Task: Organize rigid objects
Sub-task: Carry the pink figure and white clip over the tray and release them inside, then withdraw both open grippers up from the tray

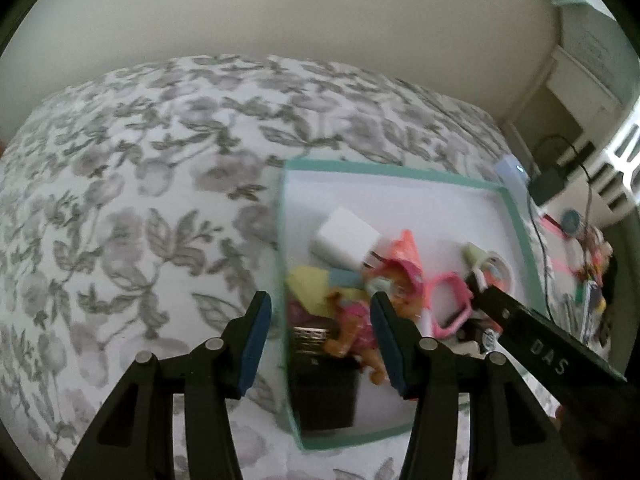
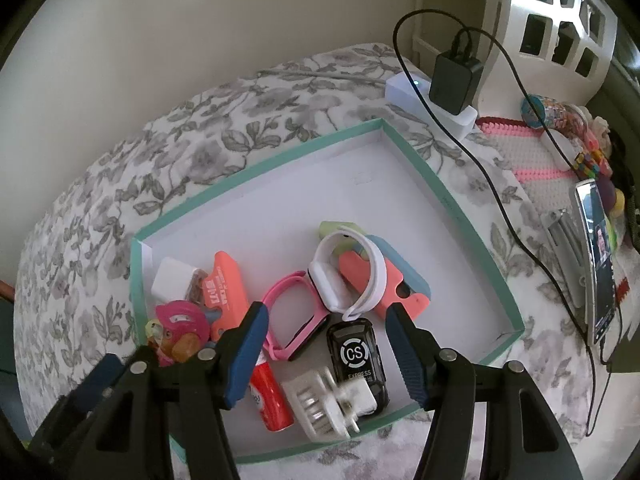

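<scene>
A shallow teal-rimmed white box (image 2: 448,196) lies on a floral bedspread and holds small rigid items. In the right wrist view I see a white smartwatch (image 2: 348,276), a pink watch band (image 2: 292,316), a black CS Express device (image 2: 357,356), a white plug adapter (image 2: 328,404), a red tube (image 2: 272,398), an orange tag (image 2: 224,288) and a pink dog figure (image 2: 178,330). My right gripper (image 2: 324,354) is open and empty above the box's near side. My left gripper (image 1: 320,344) is open and empty over the box's left rim (image 1: 282,240), just above the dog figure (image 1: 352,332).
A floral bedspread (image 1: 140,200) surrounds the box. At the right are a white power strip with a black charger (image 2: 454,80) and cable, a phone (image 2: 600,256), a crocheted mat (image 2: 532,148) with small toys, and a white lattice basket (image 2: 552,12). A wall stands behind.
</scene>
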The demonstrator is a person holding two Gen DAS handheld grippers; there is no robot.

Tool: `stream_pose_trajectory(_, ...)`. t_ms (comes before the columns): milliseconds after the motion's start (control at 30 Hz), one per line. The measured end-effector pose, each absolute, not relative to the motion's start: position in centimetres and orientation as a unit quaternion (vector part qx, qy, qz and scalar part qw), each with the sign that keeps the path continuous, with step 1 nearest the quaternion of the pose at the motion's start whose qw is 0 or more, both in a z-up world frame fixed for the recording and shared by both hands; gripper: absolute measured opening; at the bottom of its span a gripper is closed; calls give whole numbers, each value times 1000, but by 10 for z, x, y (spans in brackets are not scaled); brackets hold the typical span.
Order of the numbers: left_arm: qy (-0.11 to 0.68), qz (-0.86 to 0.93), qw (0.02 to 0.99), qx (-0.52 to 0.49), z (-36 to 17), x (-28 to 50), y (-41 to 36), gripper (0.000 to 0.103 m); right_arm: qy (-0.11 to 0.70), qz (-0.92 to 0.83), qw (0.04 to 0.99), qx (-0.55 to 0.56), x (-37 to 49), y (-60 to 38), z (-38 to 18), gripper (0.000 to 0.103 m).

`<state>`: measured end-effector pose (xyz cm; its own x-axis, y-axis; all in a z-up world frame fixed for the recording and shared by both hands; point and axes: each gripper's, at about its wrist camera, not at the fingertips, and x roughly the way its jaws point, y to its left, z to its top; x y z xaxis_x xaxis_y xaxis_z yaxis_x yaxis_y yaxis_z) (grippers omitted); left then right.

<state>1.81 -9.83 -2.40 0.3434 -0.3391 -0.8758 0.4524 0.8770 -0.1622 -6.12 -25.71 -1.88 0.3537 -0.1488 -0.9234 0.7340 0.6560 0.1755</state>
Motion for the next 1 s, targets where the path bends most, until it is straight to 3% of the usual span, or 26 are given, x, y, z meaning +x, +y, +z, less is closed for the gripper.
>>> stream_pose_trajectory(133,516,-204,830,53,-25,24,-86,61,496,-282,767,292,-59,-253,-21,66)
stream_pose_trajectory(300,532,-159,830,55,-36,33,-72,64,503,-276,772,275,-54,-247,-22,74)
stream_pose_trajectory(367,538,-142,829,59,-40,37,-68,79,507,-275,772,266,-52,-245,-23,77)
stream_pose_trajectory(500,536,-126,833,52,-42,41,-61,82,509,-272,776,255,-50,-243,-23,82)
stream_pose_trajectory(567,529,-118,839,52,-40,41,-58,91,506,-272,779,251,-50,-242,-22,87)
stream_pose_trajectory(733,522,-102,845,44,-38,44,-50,93,505,-269,784,240,-47,-239,-21,103)
stream_pose_trajectory(1000,523,-100,845,39,-38,47,-46,95,507,-269,787,228,-45,-237,-22,103)
